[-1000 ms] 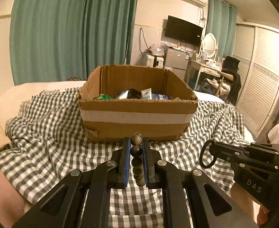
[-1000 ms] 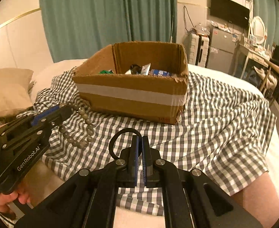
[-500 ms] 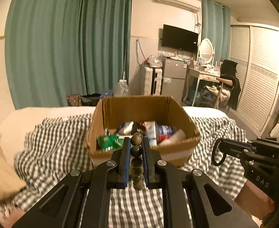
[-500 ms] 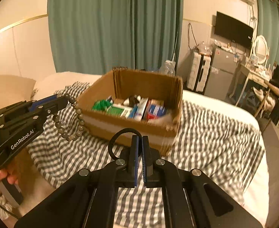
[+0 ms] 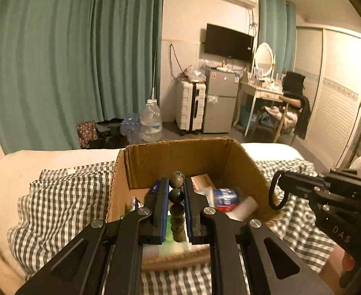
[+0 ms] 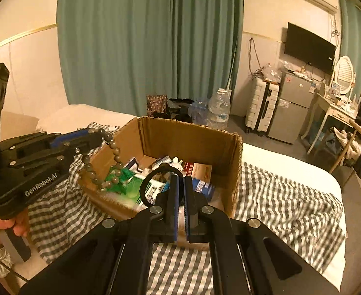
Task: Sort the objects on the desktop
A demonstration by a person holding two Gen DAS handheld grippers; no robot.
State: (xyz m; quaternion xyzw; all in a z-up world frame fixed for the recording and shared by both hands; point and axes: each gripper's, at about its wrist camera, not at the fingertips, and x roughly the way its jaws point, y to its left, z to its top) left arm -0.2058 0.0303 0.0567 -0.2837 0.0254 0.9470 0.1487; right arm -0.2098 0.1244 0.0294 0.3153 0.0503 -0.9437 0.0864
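A: Your left gripper (image 5: 176,184) is clamped on the bead bracelet (image 5: 176,205), frame centre, over the cardboard box (image 5: 180,158).

B: And your right gripper (image 6: 179,184) pinches a black ring (image 6: 156,184), probably a hair tie.

Both grippers (image 5: 176,184) (image 6: 179,184) raised and advanced over box (image 6: 195,135); beads (image 6: 106,162) and ring (image 6: 156,184) carried above contents.

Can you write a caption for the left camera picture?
Left gripper carries a bead bracelet over the cardboard box.
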